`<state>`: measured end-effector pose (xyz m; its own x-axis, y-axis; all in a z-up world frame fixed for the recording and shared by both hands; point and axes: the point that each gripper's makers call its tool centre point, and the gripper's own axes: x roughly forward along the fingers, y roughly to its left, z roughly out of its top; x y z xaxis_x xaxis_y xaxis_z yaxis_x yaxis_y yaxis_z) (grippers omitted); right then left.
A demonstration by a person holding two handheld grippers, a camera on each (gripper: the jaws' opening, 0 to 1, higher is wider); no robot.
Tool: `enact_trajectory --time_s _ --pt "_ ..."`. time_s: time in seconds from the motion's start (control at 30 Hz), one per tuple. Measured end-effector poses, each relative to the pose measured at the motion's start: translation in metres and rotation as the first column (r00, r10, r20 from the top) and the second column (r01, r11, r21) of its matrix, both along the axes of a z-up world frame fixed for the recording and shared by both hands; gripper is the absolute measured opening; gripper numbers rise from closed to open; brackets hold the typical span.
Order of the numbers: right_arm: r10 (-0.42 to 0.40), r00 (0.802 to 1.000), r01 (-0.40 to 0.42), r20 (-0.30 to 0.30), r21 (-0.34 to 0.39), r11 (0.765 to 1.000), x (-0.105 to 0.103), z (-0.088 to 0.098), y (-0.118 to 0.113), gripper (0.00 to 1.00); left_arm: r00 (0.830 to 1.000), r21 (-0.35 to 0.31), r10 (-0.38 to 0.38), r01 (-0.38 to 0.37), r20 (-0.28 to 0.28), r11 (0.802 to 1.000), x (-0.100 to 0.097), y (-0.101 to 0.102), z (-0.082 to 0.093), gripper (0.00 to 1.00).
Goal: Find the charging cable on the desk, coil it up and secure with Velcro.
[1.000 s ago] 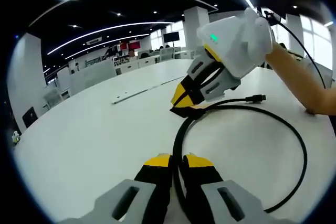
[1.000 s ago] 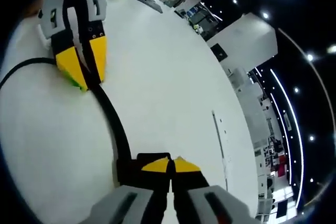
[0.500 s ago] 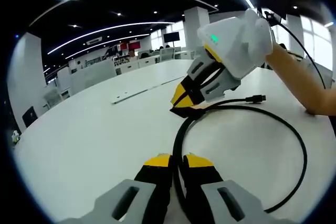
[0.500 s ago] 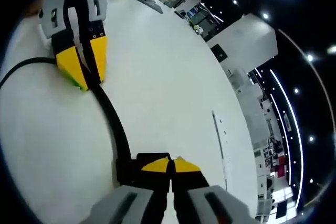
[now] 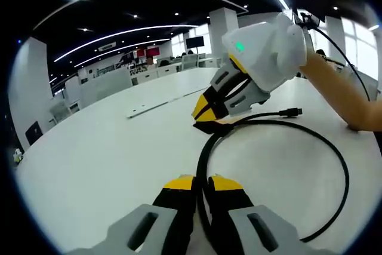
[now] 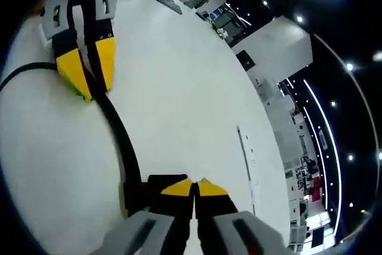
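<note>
Both tongs grip the black charging cable (image 5: pixel 340 165), looped once on the white surface (image 5: pixel 107 147): left tongs (image 5: pixel 200 184) clamped mid-loop, right tongs (image 5: pixel 208 119) clamped at the crossing. Steady grips should keep the coil tight for strapping.

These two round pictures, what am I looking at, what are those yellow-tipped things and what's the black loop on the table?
A person holds a hand tool with two closing tips in each hand, and each tool carries its own fisheye camera. The left gripper view looks along the left gripper, shut on a black charging cable. The cable lies in a loop on the white desk, its plug free. Across the loop, the right gripper grips the cable's black strap, with the person's forearm behind it. The right gripper view looks back from that tool's own tips toward the left one.
</note>
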<state>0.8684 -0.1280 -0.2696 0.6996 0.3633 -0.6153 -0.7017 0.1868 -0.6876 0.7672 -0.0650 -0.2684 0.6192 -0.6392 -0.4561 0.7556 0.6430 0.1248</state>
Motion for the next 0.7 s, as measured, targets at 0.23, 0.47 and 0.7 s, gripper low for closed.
enact_trajectory --time_s 0.23,0.47,0.7 --pt "0.011 1.000 -0.011 0.008 -0.015 1.000 0.000 0.000 0.001 0.03 1.000 -0.001 0.000 0.000 0.000 1.000 0.001 0.000 0.000 0.09" --pt "-0.001 1.000 0.001 0.029 0.008 1.000 0.008 -0.001 0.003 0.03 1.000 0.001 0.001 -0.001 0.002 1.000 -0.001 -0.001 -0.001 0.09" --pt "0.030 0.998 -0.030 0.047 0.007 1.000 0.014 0.000 0.004 0.04 1.000 -0.001 -0.001 0.001 0.004 1.000 0.004 0.003 0.001 0.09"
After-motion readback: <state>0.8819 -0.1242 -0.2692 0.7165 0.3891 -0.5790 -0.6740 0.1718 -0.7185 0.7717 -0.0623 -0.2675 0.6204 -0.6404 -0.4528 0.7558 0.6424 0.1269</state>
